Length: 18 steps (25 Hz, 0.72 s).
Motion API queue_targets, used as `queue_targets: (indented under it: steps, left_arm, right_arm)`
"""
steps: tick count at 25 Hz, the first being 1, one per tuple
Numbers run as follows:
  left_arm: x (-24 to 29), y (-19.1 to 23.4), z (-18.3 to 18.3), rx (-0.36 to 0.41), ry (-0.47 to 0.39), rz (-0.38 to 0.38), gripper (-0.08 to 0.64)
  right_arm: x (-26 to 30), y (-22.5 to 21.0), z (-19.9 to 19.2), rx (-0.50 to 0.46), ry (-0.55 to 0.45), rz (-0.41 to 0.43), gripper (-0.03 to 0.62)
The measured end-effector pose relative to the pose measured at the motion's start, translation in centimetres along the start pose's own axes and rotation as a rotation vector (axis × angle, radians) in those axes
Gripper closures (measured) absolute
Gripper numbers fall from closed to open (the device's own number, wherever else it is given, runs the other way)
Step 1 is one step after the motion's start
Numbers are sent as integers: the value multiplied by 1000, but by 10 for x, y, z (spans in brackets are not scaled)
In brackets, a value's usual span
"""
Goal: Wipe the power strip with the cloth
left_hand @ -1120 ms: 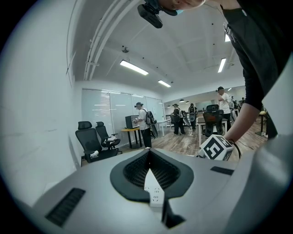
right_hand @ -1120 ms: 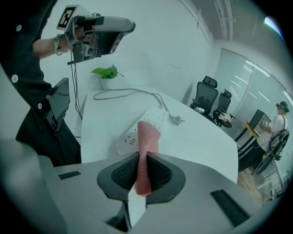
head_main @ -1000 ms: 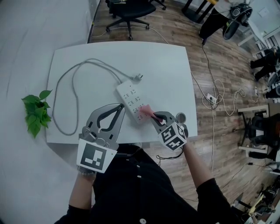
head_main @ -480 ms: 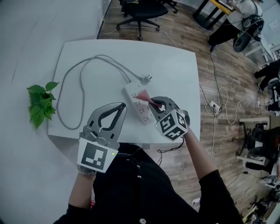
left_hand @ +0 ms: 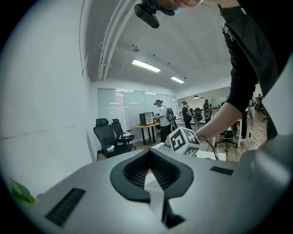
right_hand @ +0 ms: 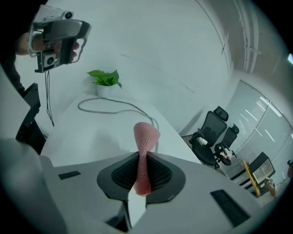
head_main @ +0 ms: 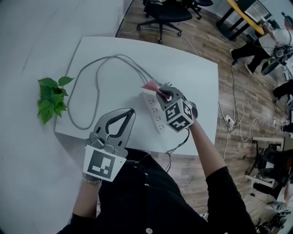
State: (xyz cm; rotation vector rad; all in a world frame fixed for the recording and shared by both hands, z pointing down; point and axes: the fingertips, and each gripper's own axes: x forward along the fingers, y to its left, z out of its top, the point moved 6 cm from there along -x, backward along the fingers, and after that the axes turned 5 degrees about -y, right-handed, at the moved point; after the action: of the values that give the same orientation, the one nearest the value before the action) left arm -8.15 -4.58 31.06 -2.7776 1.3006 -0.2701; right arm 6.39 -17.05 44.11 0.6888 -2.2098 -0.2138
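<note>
A white power strip [head_main: 156, 114] lies slanted on the white table [head_main: 192, 82], and its grey cable [head_main: 94, 73] loops off to the left. My right gripper [head_main: 163, 94] is shut on a pink cloth [head_main: 150, 86], which rests over the strip's far end by the cable outlet. In the right gripper view the cloth [right_hand: 145, 136] stands up from between the shut jaws of that gripper [right_hand: 141, 172]. My left gripper [head_main: 131, 111] hovers over the table's near edge, left of the strip, shut and holding nothing. Its jaws meet in the left gripper view [left_hand: 149, 170].
A small green plant [head_main: 50, 97] sits off the table's left edge, also seen as the plant [right_hand: 105, 78] beyond the cable [right_hand: 110, 106]. Black office chairs [head_main: 167, 13] stand past the far edge. Loose cords [head_main: 236, 119] lie on the wooden floor at the right.
My right gripper has slid the pink cloth along the power strip from its near end to its far end. The left gripper has stayed by the table's near edge.
</note>
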Motion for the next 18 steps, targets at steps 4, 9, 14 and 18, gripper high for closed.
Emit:
queue_targets:
  steps: [4, 9, 14, 18]
  left_arm:
    - [-8, 7, -5, -13, 14, 33, 548]
    - [-13, 11, -7, -13, 25, 51, 548]
    - [-17, 14, -10, -17, 26, 60, 548]
    - [-20, 15, -12, -25, 30, 69, 546]
  right_arm:
    - [20, -5, 8, -43, 12, 19, 535]
    - [39, -11, 15, -93, 31, 42, 535]
    - [57, -5, 14, -110, 66, 80, 535]
    - [64, 4, 8, -101, 91, 105, 535]
